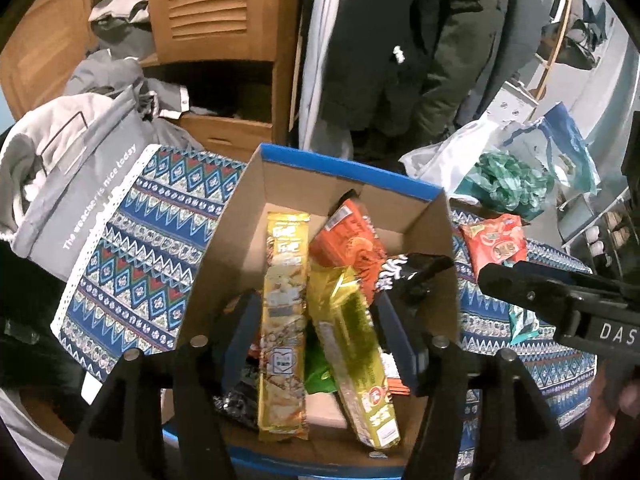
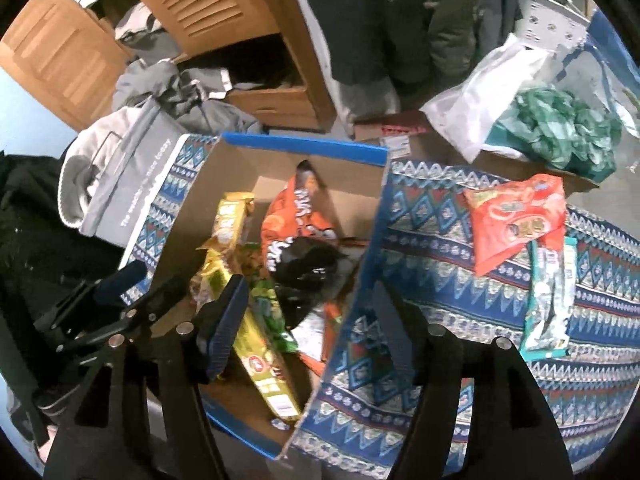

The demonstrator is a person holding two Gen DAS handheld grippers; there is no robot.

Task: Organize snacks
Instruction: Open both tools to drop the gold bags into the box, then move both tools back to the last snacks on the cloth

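Observation:
A cardboard box with a blue rim sits on a patterned cloth and holds several snacks: a long yellow pack, a yellow-green pack, an orange bag and a black bag. My left gripper is open over the box, its fingers either side of the yellow packs, holding nothing. My right gripper is open above the box's right wall, empty; it also shows in the left wrist view. An orange-red bag and a teal pack lie on the cloth to the right.
The patterned blue cloth covers the table. A grey fabric bag stands at the left. Plastic bags with green contents lie at the back right. A wooden cabinet and hanging dark coats stand behind.

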